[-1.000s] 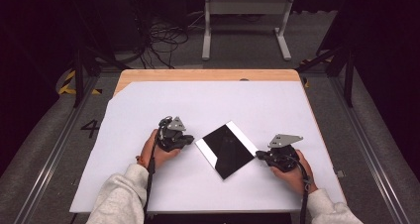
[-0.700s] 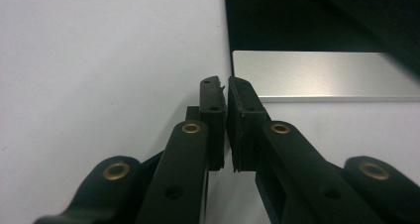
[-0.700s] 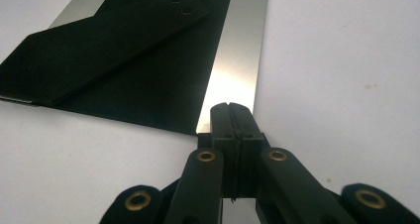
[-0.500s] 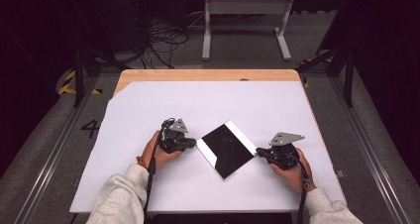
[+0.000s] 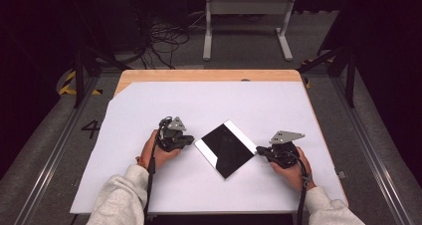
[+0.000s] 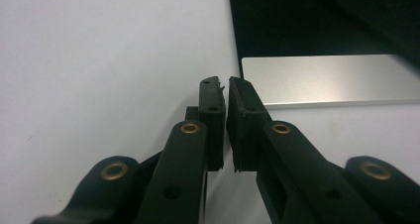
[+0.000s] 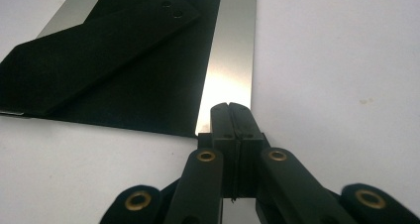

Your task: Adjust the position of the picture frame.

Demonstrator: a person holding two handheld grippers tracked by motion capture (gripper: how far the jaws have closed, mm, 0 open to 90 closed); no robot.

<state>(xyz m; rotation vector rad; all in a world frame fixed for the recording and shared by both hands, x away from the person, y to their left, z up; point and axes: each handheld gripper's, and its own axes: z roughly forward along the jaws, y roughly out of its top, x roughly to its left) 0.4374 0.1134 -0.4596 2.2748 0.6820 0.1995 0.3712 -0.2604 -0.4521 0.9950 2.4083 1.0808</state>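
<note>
High view: black panel (image 5: 227,146) lies diamond-wise at table (image 5: 149,100) centre; left gripper (image 5: 180,139) at its 9 o'clock corner, right gripper (image 5: 264,153) at 3 o'clock.
Left gripper view: jaws nearly closed, empty.
Right gripper view: jaws fully closed, empty, touching the panel's silver edge strip (image 7: 233,50).

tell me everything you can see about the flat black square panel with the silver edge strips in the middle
The flat black square panel with silver edge strips lies flat on the white table cover, turned like a diamond. Its face is dark and glossy, mirroring shapes; brushed, metal-looking strips run along two opposite edges. The left gripper, jaws nearly closed, sits just off the left corner, seemingly not touching. The right gripper, jaws shut, meets the right corner at one silver strip; whether it grips it is unclear.
</note>
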